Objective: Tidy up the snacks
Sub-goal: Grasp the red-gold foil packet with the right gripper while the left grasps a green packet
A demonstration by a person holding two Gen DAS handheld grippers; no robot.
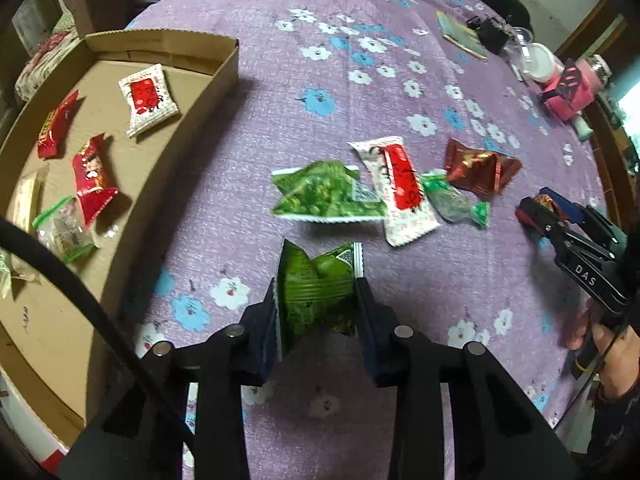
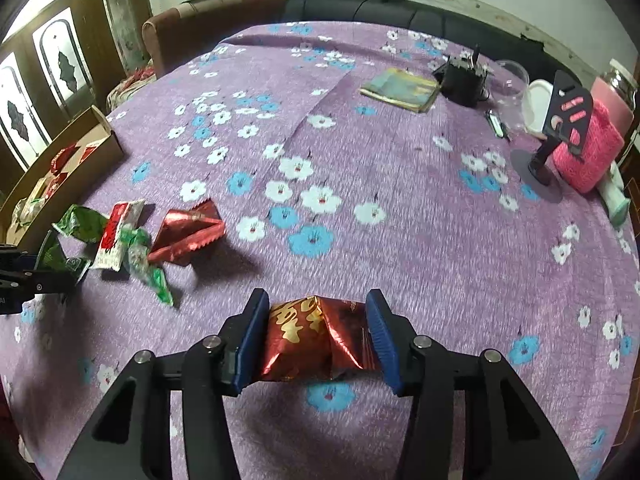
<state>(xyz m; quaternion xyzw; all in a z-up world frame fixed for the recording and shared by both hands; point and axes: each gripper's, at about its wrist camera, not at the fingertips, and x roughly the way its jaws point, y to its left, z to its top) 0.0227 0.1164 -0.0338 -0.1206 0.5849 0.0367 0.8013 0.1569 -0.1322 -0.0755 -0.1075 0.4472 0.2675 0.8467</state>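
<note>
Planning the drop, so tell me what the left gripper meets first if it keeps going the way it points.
Likely the purple tablecloth: the left gripper, gripping a green snack packet, points steeply down; another green packet lies just beyond. Depth is unclear.

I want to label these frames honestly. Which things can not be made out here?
- Cardboard box: near end cut off by the left wrist view's edge and a black cable.
- Green packet: lower part hidden between the left gripper's jaws.
- Packet printing: blurred, unreadable in both views.
</note>
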